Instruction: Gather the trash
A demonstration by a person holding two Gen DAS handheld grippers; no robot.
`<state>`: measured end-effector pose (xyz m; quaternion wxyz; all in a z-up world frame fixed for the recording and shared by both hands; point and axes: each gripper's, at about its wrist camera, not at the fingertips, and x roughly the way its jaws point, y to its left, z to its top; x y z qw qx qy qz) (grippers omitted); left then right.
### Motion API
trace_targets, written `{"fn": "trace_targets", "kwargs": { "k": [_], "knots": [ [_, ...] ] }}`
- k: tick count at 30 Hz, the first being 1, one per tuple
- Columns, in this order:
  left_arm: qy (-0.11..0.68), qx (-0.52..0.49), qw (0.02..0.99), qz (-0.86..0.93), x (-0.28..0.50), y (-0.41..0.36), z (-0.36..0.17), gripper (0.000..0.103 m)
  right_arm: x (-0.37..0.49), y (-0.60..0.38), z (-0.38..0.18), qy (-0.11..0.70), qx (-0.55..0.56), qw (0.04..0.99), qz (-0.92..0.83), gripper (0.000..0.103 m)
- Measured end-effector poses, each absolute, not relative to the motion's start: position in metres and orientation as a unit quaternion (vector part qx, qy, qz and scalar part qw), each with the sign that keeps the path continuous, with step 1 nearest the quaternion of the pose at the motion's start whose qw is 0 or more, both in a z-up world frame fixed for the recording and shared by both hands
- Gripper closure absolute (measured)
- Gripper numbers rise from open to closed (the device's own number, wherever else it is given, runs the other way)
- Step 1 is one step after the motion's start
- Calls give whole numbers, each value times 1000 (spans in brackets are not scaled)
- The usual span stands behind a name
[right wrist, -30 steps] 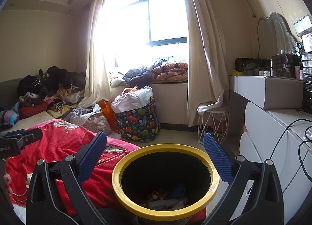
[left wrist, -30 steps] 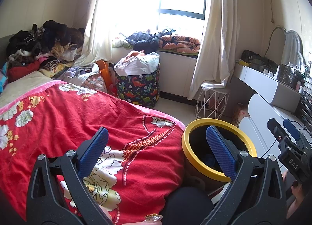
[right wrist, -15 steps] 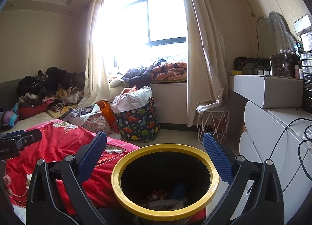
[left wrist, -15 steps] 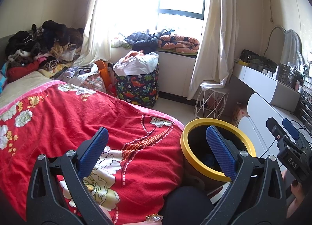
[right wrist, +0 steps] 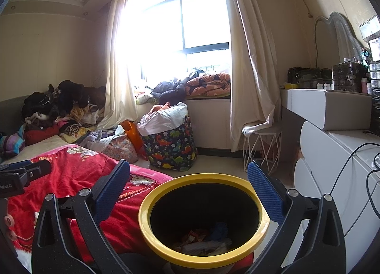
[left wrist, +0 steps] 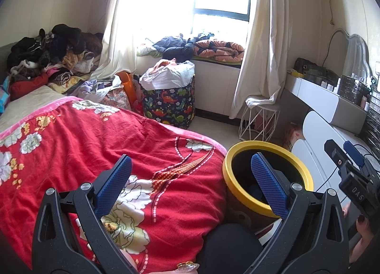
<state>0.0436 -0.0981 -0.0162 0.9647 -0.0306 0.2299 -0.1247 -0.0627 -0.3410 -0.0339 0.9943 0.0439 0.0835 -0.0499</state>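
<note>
Trash bin point(right wrist: 204, 219) sits at lower centre, unchanged from a second ago; both grippers' fingers point(left wrist: 267, 185) apart, empty.

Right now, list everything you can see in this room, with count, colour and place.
bin: one, yellow rim, black inside, beside the bed, under the right tongs
trash: a few mixed scraps, bin bottom
quilt: one, red, floral, on the bed
clothes pile: one, mostly dark, far end of the bed
basket: one, dark dinosaur print, below the window
curtains: two, cream, at the window
stool: one, white wire, by the right curtain
dresser: one, white, right wall
left tongs: open, blue pads, empty
right tongs: open, blue pads, empty
</note>
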Motion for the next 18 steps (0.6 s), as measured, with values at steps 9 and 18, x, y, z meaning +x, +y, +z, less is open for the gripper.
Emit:
{"fn": "trace_targets", "kwargs": {
  "k": [9, 18],
  "knots": [
    [276, -87, 956, 51, 42, 21, -34, 11, -12, -238, -16, 150, 10, 978, 143, 6],
    [346, -151, 860, 344, 8, 234, -102, 11, 30, 29, -83, 338, -98, 839, 414, 6]
  ]
}}
